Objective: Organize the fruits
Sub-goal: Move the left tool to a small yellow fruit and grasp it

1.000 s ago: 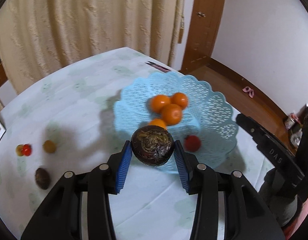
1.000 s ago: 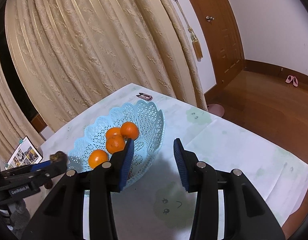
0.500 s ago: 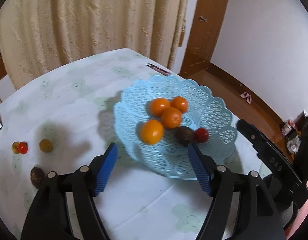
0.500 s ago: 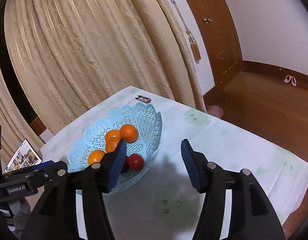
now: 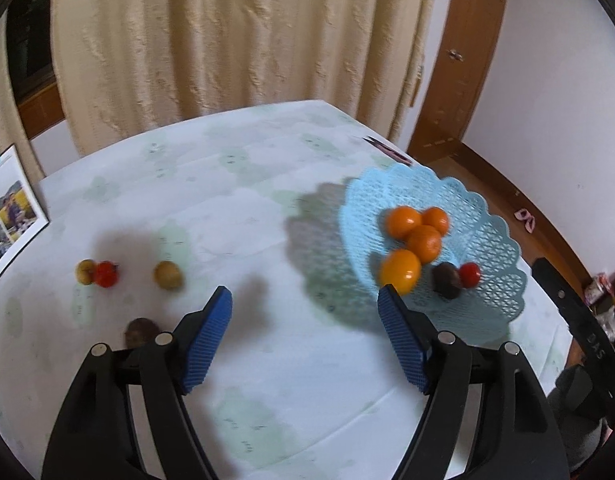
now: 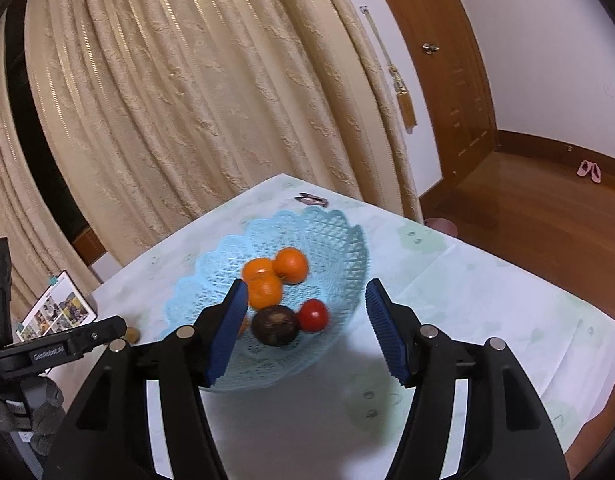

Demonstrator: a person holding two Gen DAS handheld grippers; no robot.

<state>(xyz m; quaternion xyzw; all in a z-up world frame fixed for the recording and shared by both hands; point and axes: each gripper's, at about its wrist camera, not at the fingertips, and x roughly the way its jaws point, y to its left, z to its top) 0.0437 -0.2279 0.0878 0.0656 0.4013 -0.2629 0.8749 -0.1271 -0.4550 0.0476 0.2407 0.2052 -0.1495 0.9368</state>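
Fruit sort past halfway: six in the blue basket (image 5: pixel 495 216), four left on the desk (image 5: pixel 243 184).
In basket: four oranges (image 5: pixel 424 243), one dark passion fruit (image 5: pixel 446 276), one red tomato (image 5: pixel 469 274). Left of basket: yellow fruit (image 5: pixel 168 275), red tomato (image 5: pixel 106 273) touching a yellow one (image 5: pixel 84 271), dark fruit (image 5: pixel 140 330) by my left tongs (image 5: pixel 305 330). Left tongs wide, empty; right tongs (image 6: pixel 303 328) wide, empty, over the basket's near rim.

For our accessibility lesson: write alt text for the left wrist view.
The open left gripper hovers empty over a pale tablecloth. To its right a blue basket holds four oranges, a dark fruit and a tomato; four small fruits lie left.
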